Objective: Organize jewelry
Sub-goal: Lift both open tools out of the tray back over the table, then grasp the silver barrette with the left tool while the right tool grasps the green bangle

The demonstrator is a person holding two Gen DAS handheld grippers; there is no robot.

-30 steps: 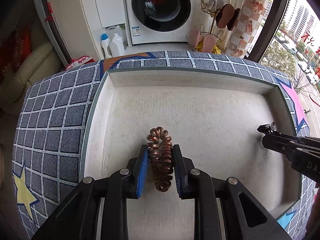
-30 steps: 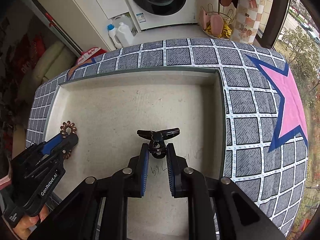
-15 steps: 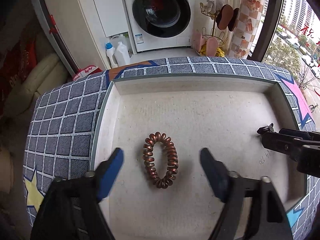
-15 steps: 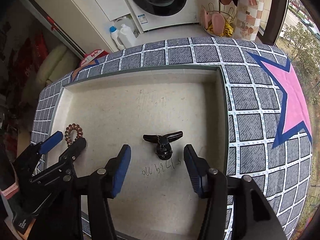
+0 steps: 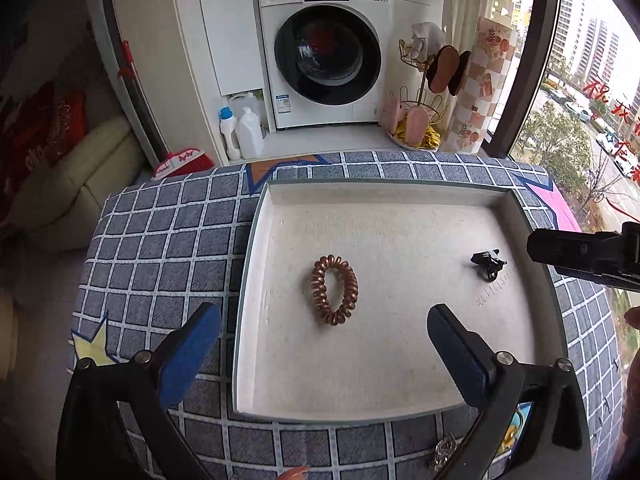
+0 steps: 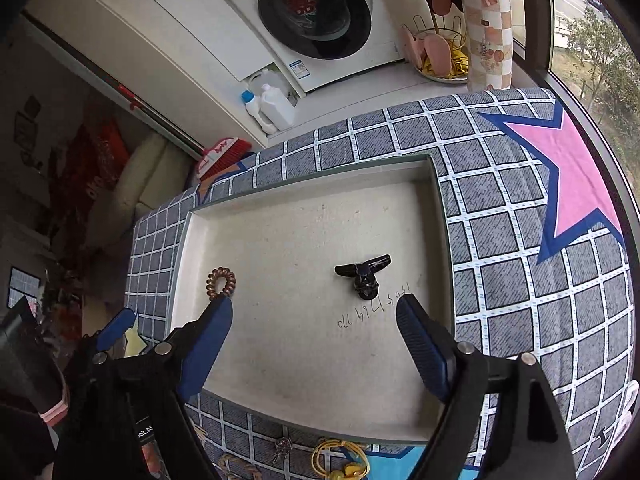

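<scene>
Left gripper (image 5: pixel 324 336) wide open over tray (image 5: pixel 256 248) — coil hair tie (image 5: pixel 335 290) lying free.

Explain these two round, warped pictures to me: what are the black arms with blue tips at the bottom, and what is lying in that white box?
There is no robot here. A person holds a two-finger grabbing tool in each hand, and a wide-angle camera on each tool looks forward along its fingers; that is why the pictures bulge.

One picture comes from the left gripper, the other from the right gripper. The black arms with blue pads are each tool's own fingers.

Below them sits a shallow white tray on a grey checked cloth. In the tray lie a coppery spiral hair tie and a black hair claw clip, well apart from each other.

Nothing is held. The left gripper's jaws stand wide open above the hair tie. The right gripper's jaws are opening, and the clip lies beyond them, untouched.

More small trinkets lie on the cloth at the near edge, too small to name.
</scene>
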